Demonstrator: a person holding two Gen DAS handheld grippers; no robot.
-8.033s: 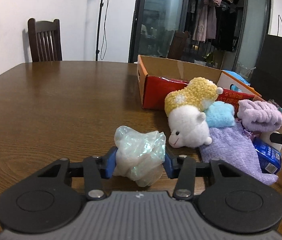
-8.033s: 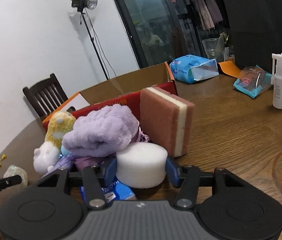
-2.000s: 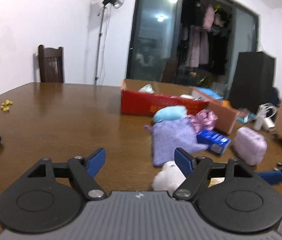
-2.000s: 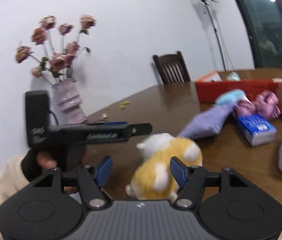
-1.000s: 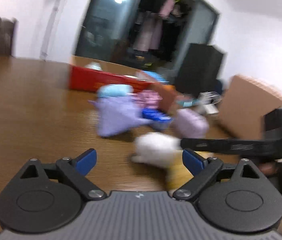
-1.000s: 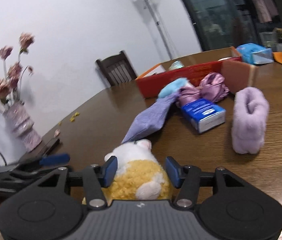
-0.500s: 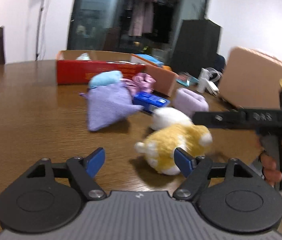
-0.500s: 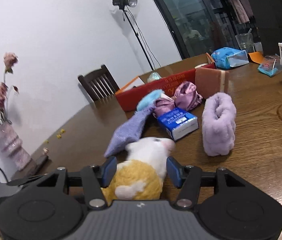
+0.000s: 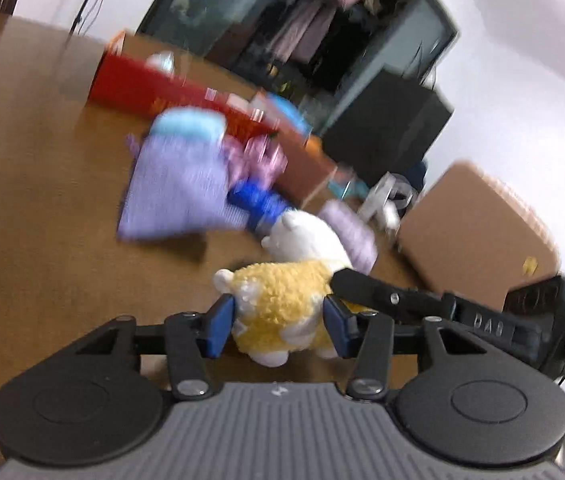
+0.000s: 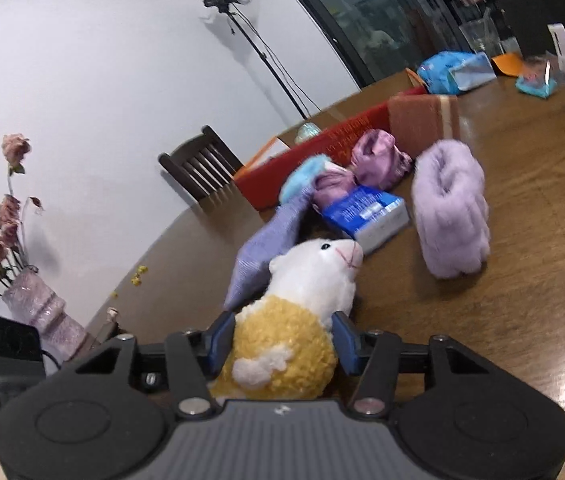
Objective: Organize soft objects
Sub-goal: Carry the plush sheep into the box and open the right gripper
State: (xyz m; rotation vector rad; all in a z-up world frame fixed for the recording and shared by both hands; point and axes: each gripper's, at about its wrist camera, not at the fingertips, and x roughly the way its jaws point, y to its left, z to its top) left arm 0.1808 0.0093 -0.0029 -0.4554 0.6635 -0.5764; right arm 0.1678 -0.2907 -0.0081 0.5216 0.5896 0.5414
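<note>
Both tongs are on the same toy. The right gripper (image 10: pixel 280 346) has its blue pads pressed into the yellow body of the plush sheep (image 10: pixel 302 308), gripping it at the waist with the white head sticking out ahead. The left gripper (image 9: pixel 278 320) brackets the same yellow fleece from the other side; its pads sit right at the wool, but the frame is smeared with motion, so whether they are actually clamped or only straddling I cannot tell.

The sheep (image 9: pixel 282 300) sits low over the wooden table (image 10: pixel 522 320), near the person and well short of the red cardboard box (image 10: pixel 322 144) at the far end.

It looks light and very squashy: the fleece bulges round the right pads, so a grip will sink in before it bites. The stuffed torso is the place to hold it, since head or legs would flop and let it swing. It should neither slip nor break.

Beyond it lie a lilac knitted cloth (image 10: pixel 266 236), a blue tissue pack (image 10: pixel 366 212), a fluffy lilac roll (image 10: pixel 450 208), a pink satin scrunchie (image 10: pixel 374 160) and a brown sponge block (image 10: pixel 422 120) leaning at the box.
</note>
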